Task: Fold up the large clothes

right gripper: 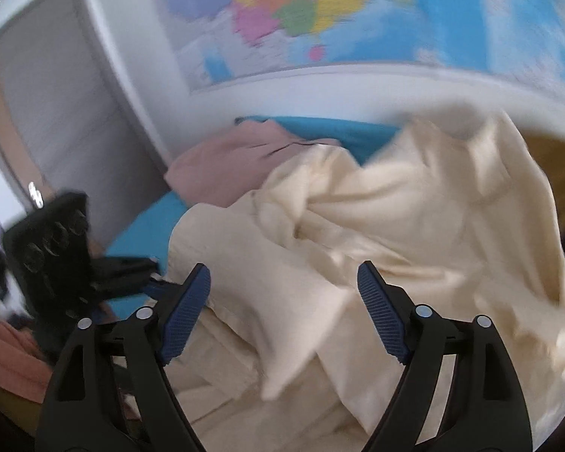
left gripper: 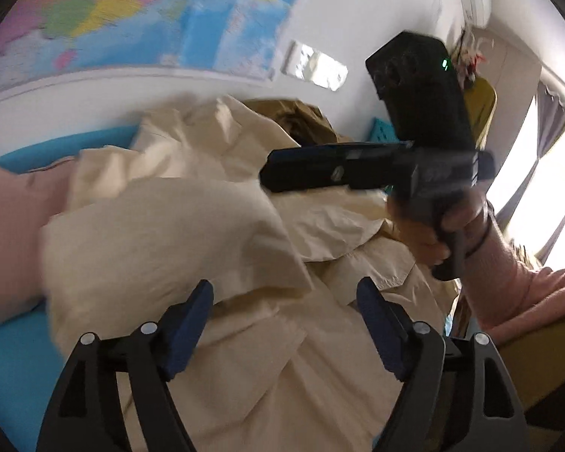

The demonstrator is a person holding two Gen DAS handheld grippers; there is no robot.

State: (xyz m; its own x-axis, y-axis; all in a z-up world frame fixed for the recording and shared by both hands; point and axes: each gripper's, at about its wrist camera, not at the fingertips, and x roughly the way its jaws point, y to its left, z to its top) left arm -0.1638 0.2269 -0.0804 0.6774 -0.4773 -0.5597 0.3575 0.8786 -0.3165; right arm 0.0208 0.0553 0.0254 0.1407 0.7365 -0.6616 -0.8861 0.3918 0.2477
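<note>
Big cream garment (left gripper: 222,226) heaped and heavily crumpled on blue bed sheet (left gripper: 15,369), folds bunched up toward white wall with world map (left gripper: 132,11). Same cream cloth (right gripper: 376,218) fills most of right wrist view, blurred in places. Pink garment (right gripper: 222,165) beside it, touching cream edge, nearer the wall. Left tool (left gripper: 284,324) over the heap, jaws spread wide, nothing clamped; cloth lies under and between blue pads (left gripper: 186,327), contact unclear. Right tool (right gripper: 284,309) likewise gaping over the cream cloth, nothing gripped. Seen from the left: right tool in a hand (left gripper: 452,233), above heap's right side, pink sleeve (left gripper: 538,293) behind.
</note>
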